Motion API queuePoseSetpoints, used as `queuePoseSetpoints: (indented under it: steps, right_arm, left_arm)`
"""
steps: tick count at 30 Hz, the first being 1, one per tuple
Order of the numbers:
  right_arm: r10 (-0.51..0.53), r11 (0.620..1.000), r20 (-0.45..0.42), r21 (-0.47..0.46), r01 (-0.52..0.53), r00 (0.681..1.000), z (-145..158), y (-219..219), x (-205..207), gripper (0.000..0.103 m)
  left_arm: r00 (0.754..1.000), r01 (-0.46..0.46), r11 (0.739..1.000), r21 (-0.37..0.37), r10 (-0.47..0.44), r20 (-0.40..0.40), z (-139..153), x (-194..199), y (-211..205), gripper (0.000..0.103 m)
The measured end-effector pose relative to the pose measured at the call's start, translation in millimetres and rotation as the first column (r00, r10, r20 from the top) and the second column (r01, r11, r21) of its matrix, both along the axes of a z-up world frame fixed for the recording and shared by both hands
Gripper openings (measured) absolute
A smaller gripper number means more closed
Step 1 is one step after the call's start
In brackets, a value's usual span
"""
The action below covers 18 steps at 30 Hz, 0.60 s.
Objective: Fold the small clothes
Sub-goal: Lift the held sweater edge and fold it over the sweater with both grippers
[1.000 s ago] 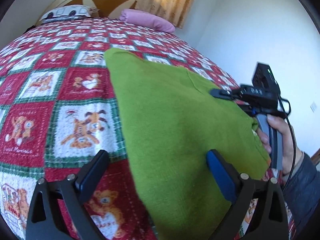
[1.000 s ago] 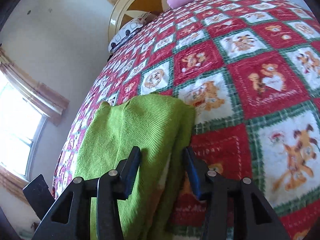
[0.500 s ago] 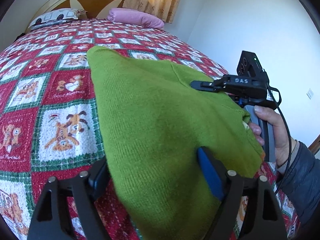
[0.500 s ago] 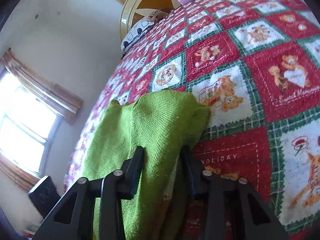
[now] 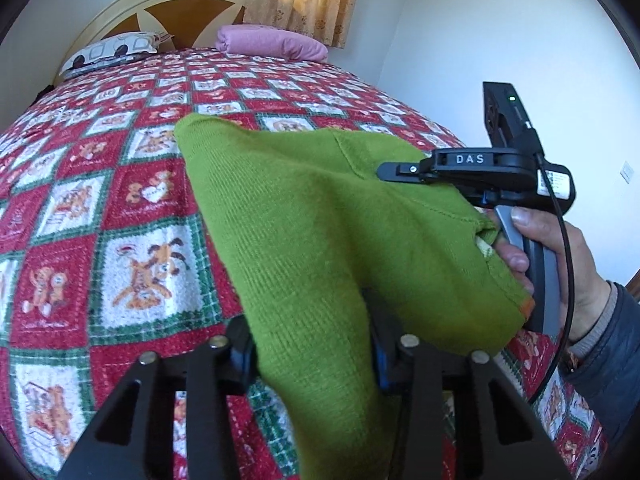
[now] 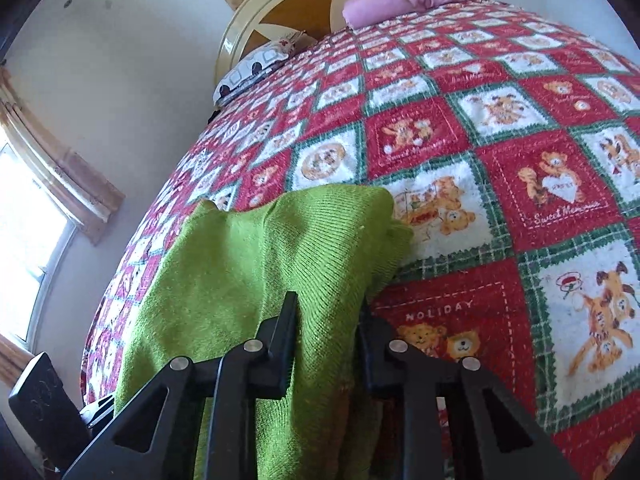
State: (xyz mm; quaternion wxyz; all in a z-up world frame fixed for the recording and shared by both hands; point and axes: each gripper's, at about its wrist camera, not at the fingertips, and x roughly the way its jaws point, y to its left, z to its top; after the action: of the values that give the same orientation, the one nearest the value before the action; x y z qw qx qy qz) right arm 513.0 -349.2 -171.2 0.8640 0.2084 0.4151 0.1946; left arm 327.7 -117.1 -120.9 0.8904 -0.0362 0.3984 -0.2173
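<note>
A green knit sweater (image 5: 312,216) lies on the bed, its near part lifted off the quilt. My left gripper (image 5: 312,344) is shut on its near edge, with the cloth bunched between the jaws. My right gripper (image 6: 326,332) is shut on another part of the sweater (image 6: 256,280). In the left wrist view the right gripper (image 5: 404,170) shows at the right, held by a hand, its fingers lying on the sweater's far side.
The bed carries a red, green and white bear-patterned quilt (image 5: 80,184). A pink pillow (image 5: 272,42) and a patterned pillow (image 5: 108,54) lie by the headboard. White walls stand to the right and a window (image 6: 24,248) to the left.
My left gripper has closed on the sweater's edge. Both grippers have lifted the near part of the sweater, which now bunches up between them.
</note>
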Motion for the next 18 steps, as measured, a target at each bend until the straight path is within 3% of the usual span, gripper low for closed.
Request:
queuePoseSetpoints:
  steps: [7,18]
  right_arm:
    - [0.007,1.0,0.063,-0.01,-0.006,0.998,27.5,12.9,-19.4,0.024]
    - [0.056,0.998,0.091,0.002,-0.057,0.994,43.8,41.8,-52.2,0.024]
  left_arm:
    - [1.0,-0.004,1.0,0.017,0.004,0.001,10.8,-10.2,3.5,0.04]
    - [1.0,-0.004,1.0,0.018,0.004,0.021,28.7,-41.5,27.9,0.039]
